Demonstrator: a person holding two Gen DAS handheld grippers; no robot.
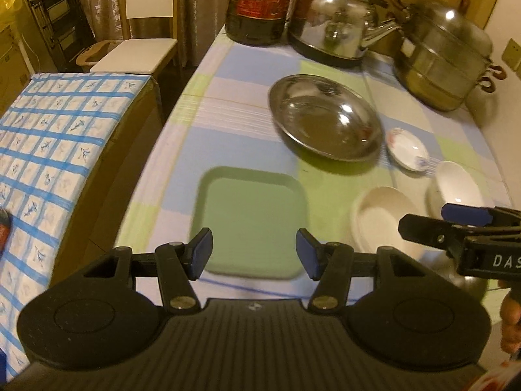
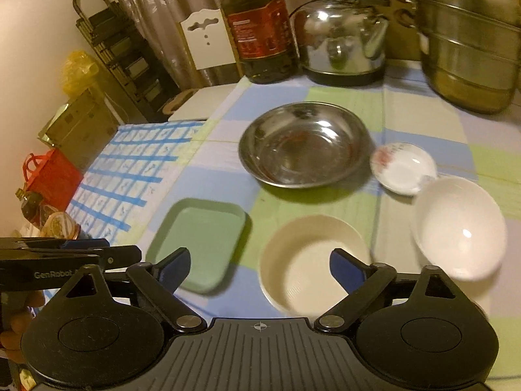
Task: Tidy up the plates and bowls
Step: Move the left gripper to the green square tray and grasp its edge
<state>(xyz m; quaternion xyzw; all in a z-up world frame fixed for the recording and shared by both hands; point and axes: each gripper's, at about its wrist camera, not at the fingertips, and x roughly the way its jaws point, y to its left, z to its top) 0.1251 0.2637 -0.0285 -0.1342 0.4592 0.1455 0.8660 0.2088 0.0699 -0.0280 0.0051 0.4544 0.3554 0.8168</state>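
two hand-held grippers hover open and empty over the bench [image 2: 420,120]. the left hand-held gripper [image 1: 254,254] frames the green square plate [image 1: 250,221] at lower centre. the right hand-held gripper [image 2: 260,268] frames the cream bowl [image 2: 312,260], the nearer piece. a steel dish [image 2: 302,143], small saucer [image 2: 403,166] and white bowl [image 2: 459,224] lie beyond, with open cloth between.

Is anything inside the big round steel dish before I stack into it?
The round steel dish looks empty: only reflections and a faint reddish smear on its floor, which may be residue or a reflection. The tablecloth beneath it is covered, so nothing can be told there.
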